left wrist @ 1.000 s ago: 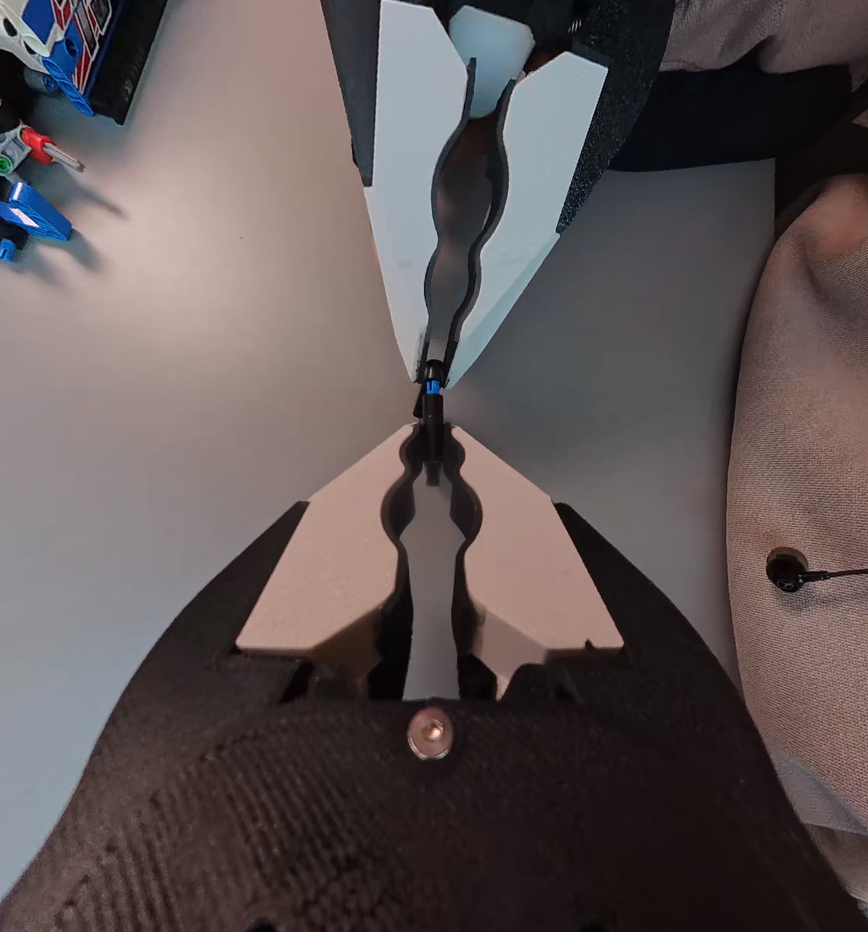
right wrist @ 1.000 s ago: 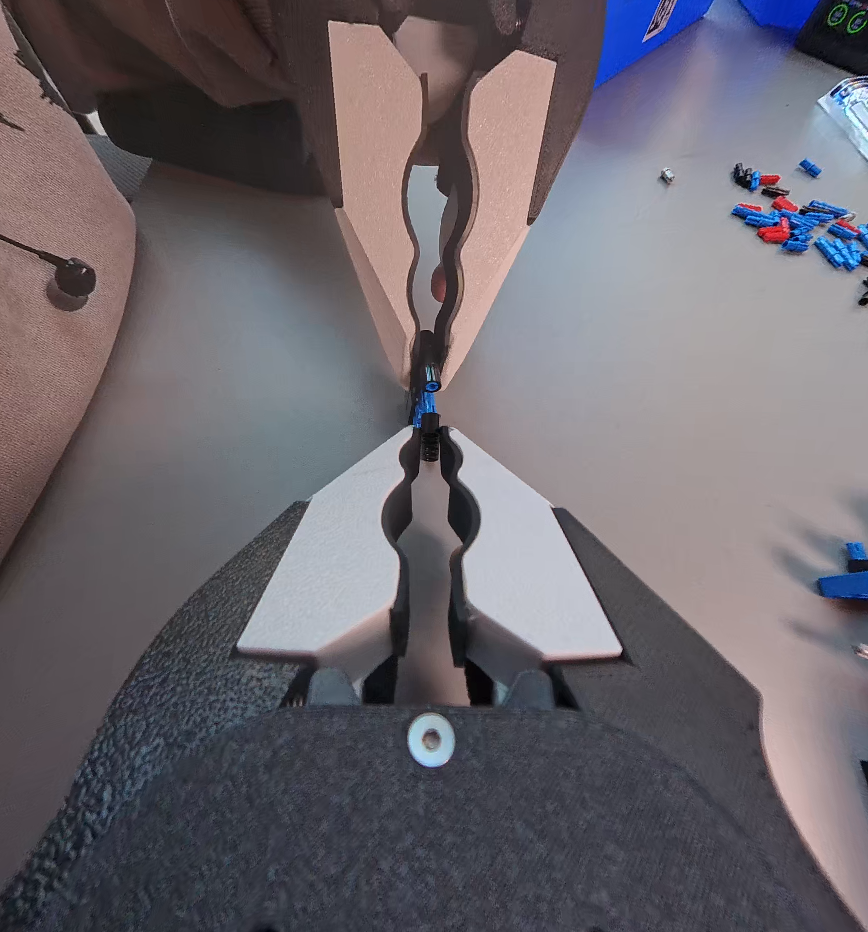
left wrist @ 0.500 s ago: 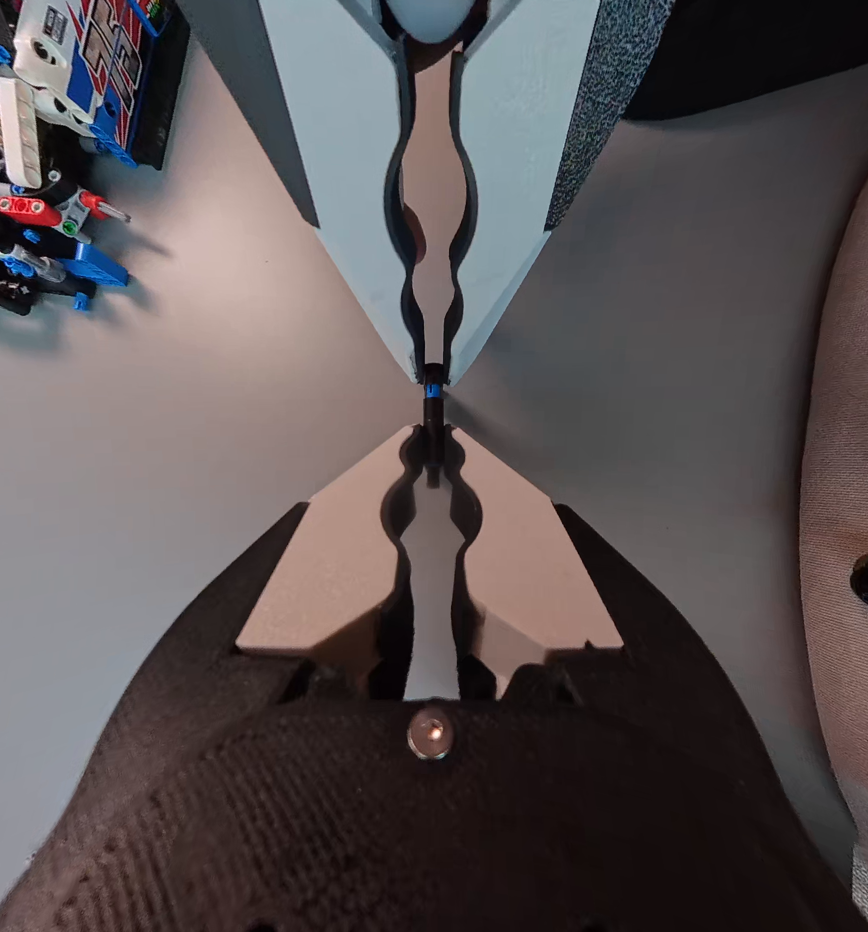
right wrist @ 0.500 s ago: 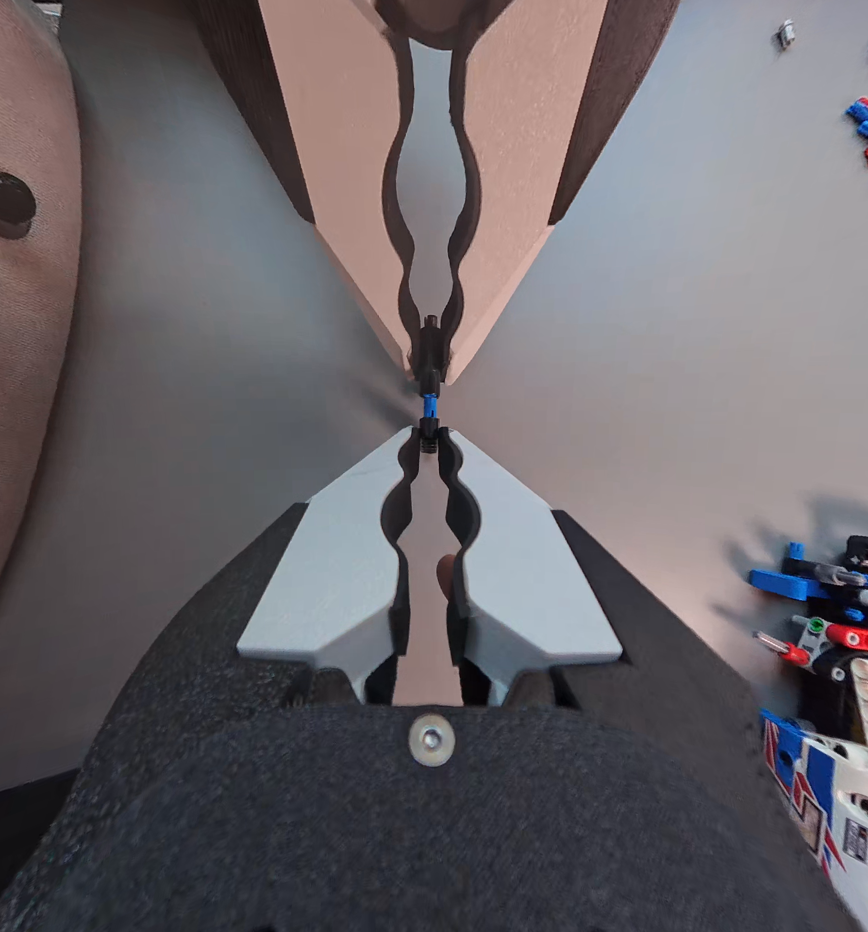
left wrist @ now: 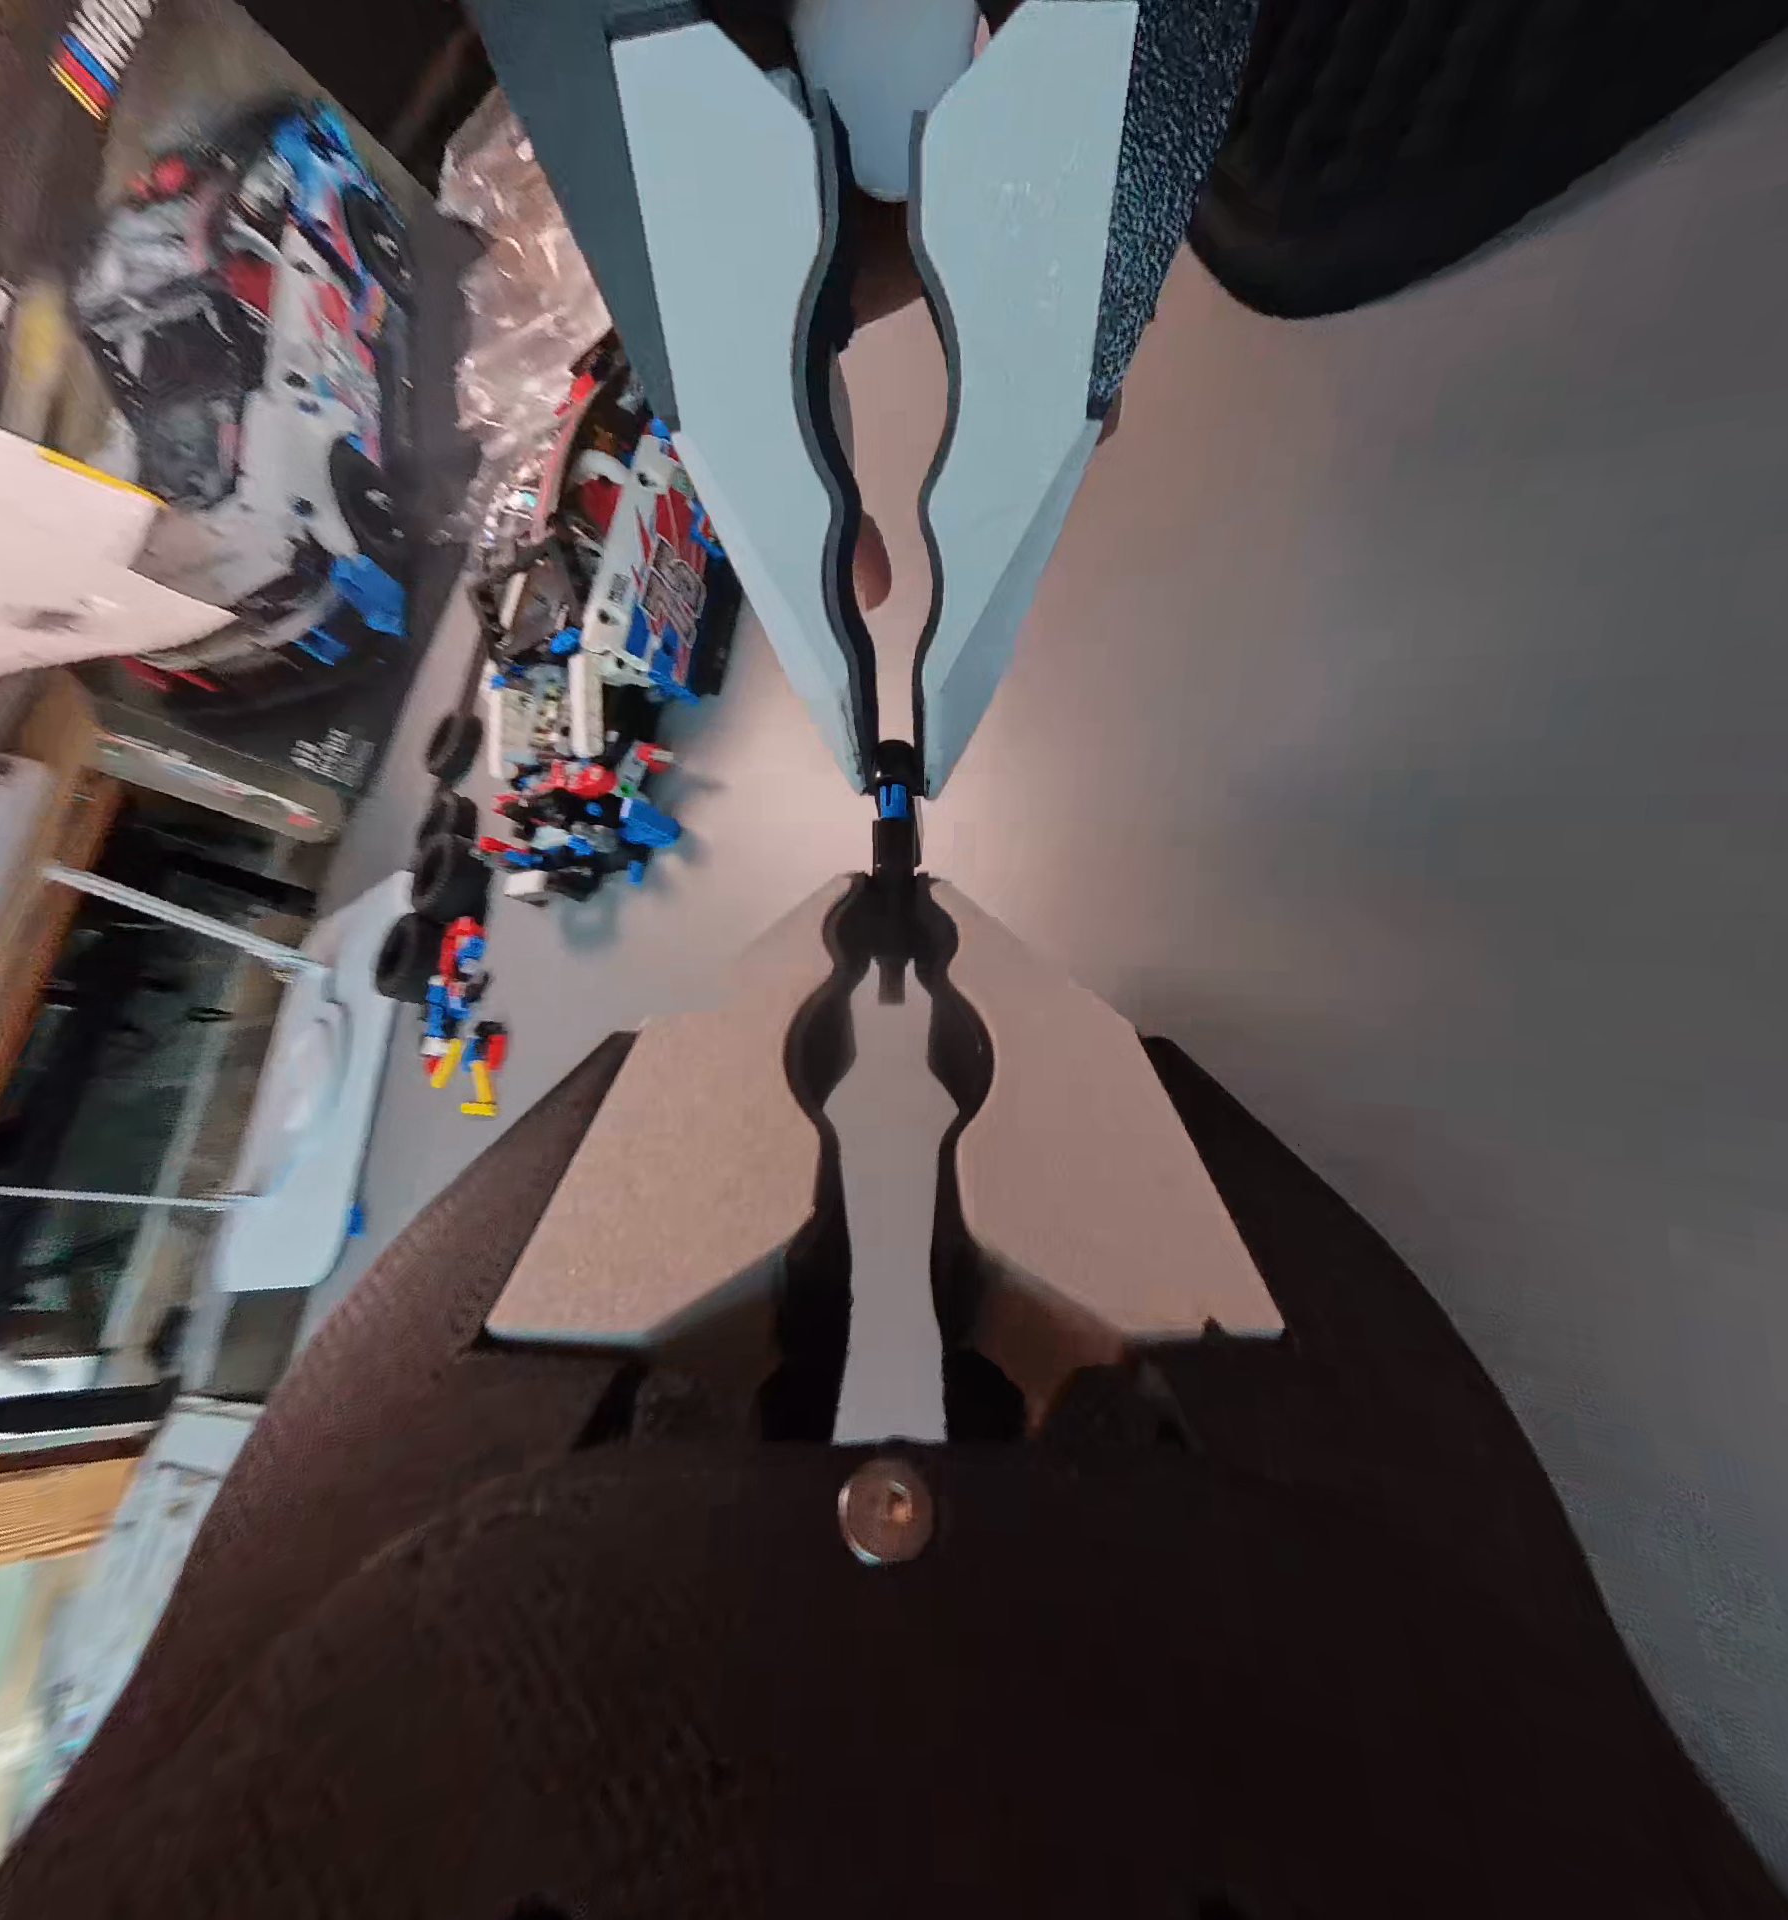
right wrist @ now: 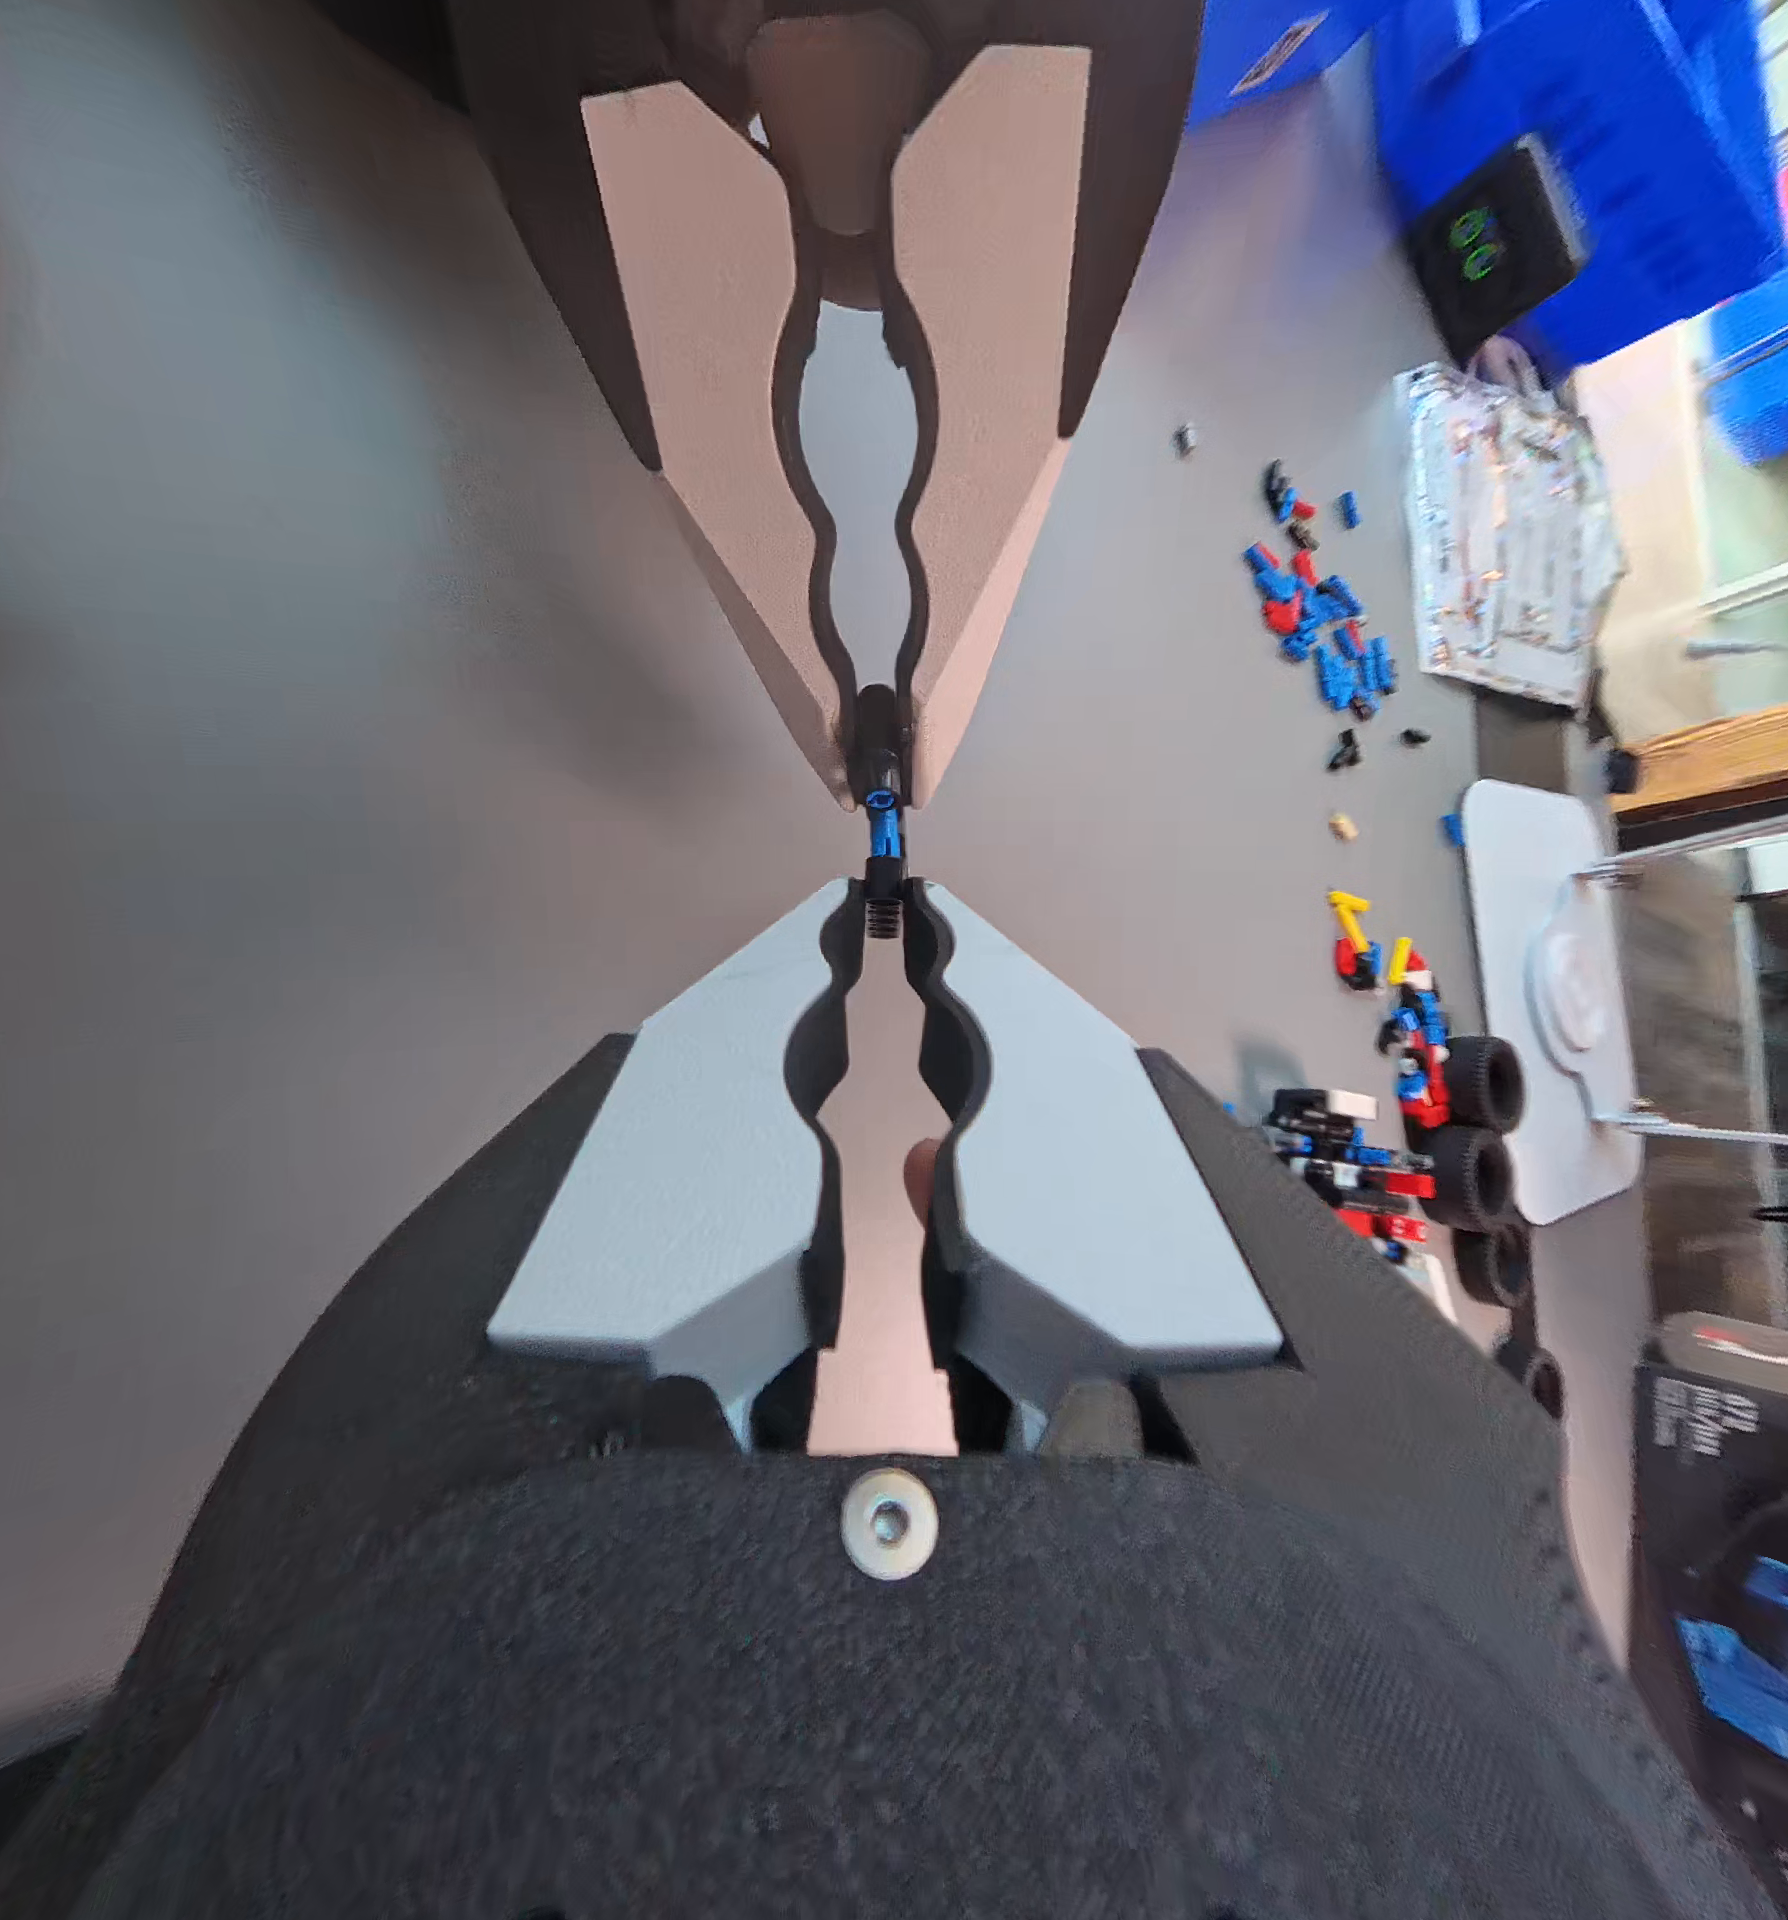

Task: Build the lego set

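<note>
My two grippers meet tip to tip above the grey table (left wrist: 1389, 831). In the left wrist view my left gripper (left wrist: 890, 883) is shut on a small black Lego piece (left wrist: 890, 862). Facing it from above, my right gripper (left wrist: 895, 781) is shut on another black piece. A short blue pin (left wrist: 892, 800) joins the two. In the right wrist view my right gripper (right wrist: 882, 888) is shut on a ribbed black piece (right wrist: 879, 916). The blue pin (right wrist: 885, 831) runs from it into the black piece (right wrist: 877, 732) held by the left gripper (right wrist: 874, 800).
A partly built Lego car (left wrist: 641, 592), black tyres (left wrist: 443, 831), loose pieces and the set's box (left wrist: 194, 416) lie left of the left gripper. Right of the right gripper are a heap of blue and red pins (right wrist: 1316, 623), a plastic bag (right wrist: 1503, 540), a white tray (right wrist: 1544, 997) and blue bins (right wrist: 1596, 135). Only a small space, under 4 cm, lies between the two pairs of fingers.
Both grippers have swung and rolled together while staying tip to tip on the joined pieces. The person's clothing has left view. The box, car, tyres and bins now show.
</note>
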A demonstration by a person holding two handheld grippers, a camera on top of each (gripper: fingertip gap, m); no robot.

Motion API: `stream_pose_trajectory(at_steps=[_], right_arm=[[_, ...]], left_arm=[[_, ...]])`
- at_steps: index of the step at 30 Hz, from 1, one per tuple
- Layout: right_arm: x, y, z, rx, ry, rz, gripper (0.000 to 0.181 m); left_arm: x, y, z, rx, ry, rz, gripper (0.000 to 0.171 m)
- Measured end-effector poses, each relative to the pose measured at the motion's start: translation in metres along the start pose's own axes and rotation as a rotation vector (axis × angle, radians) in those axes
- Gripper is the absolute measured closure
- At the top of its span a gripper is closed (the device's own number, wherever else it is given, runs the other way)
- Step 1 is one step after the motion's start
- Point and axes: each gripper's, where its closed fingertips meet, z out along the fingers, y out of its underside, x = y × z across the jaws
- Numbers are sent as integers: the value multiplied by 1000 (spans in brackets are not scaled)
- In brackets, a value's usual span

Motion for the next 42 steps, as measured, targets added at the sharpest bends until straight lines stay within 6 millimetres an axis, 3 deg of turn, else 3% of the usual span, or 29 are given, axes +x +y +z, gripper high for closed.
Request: stream_pose_trajectory(at_steps=[6, 13, 27, 42], right_arm=[[6, -12, -4, 104, 311, -243, 176], [11, -12, -9, 123, 493, -373, 176], [15, 0, 5, 47, 536, -378, 176], [10, 25, 29, -118, 393, -275, 177]], left_arm=[[-9, -5, -10, -25, -263, 338, 166], [-13, -9, -8, -59, -343, 413, 166], [-16, 7, 4, -181, -334, 369, 166], [-6, 33, 26, -397, -121, 172, 166]])
